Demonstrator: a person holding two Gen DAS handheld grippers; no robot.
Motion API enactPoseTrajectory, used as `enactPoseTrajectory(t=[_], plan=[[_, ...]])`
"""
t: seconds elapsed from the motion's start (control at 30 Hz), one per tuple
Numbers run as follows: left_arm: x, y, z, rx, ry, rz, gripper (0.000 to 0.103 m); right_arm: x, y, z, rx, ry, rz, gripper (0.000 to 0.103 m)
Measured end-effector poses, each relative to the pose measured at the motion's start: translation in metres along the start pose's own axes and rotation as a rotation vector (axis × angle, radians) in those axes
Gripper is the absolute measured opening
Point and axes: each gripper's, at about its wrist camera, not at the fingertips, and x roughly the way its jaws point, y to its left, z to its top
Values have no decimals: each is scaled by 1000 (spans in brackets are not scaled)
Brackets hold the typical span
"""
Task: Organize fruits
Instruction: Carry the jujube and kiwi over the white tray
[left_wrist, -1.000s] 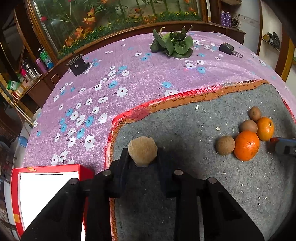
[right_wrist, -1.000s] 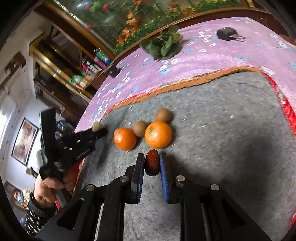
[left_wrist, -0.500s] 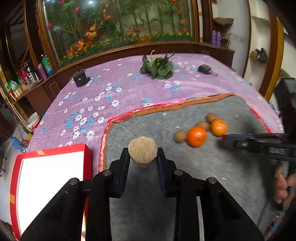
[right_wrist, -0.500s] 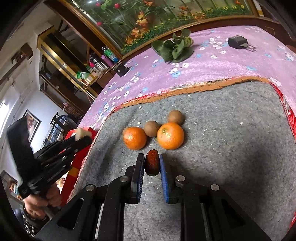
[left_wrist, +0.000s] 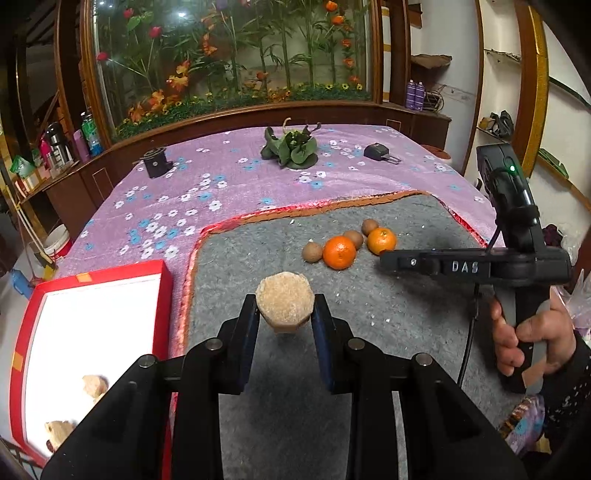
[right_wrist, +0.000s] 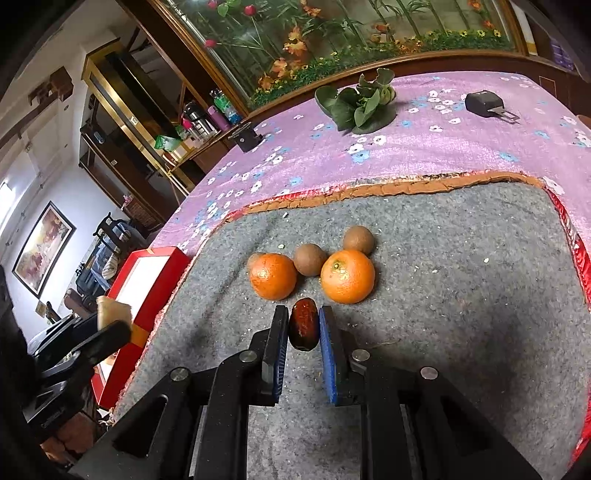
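My left gripper (left_wrist: 284, 314) is shut on a tan, rough, rounded piece (left_wrist: 285, 302), held above the grey mat (left_wrist: 406, 314); it also shows in the right wrist view (right_wrist: 110, 312). My right gripper (right_wrist: 303, 328) is shut on a dark red date (right_wrist: 303, 329), just in front of two oranges (right_wrist: 273, 276) (right_wrist: 347, 276) and brown kiwis (right_wrist: 309, 259) on the mat. The same fruits show in the left wrist view (left_wrist: 339, 252). A red box with a white inside (left_wrist: 92, 314) sits left of the mat and holds two tan pieces (left_wrist: 94, 386).
The table has a purple flowered cloth (left_wrist: 207, 192). On it stand a green leafy plant (left_wrist: 291, 147), a small black device (left_wrist: 157, 166) and a black plug (left_wrist: 378, 151). A planter wall and shelves lie behind. The red box also shows in the right wrist view (right_wrist: 147, 273).
My left gripper has risen and pulled back with the tan piece, so the red box and the right gripper came into view. My right gripper has lifted slightly, still holding the date.
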Motion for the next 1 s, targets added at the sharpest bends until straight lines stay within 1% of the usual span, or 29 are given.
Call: enactPoseTrajectory(t=[0.13,0.3,0.43,0.53,0.6,0.73,0.83,1.0], plan=[[-5,6,-9,-11,5,-3,26,-2,1,-2,3,-10,5,17],[-10,11,-17,-20,6,-8,26,-2,5,-13,42,6,54,17],[-16,18,-21,-30,-6,-2,26,-3,18,-16,46,15,92,17],[-21,29,-24,-51,-15,11,26,4,42,-15,15,30,121,17],[-26,39,-27,-69,-26,33,26,12,64,-14,-16,43,155,17],[-38,64,-34,-106,-41,96,26,31,112,-15,-82,61,215,17],[-48,90,-42,-154,-50,154,26,48,151,-16,-122,69,271,17],[-55,130,-57,-221,-45,243,26,76,201,-19,-178,100,317,17]])
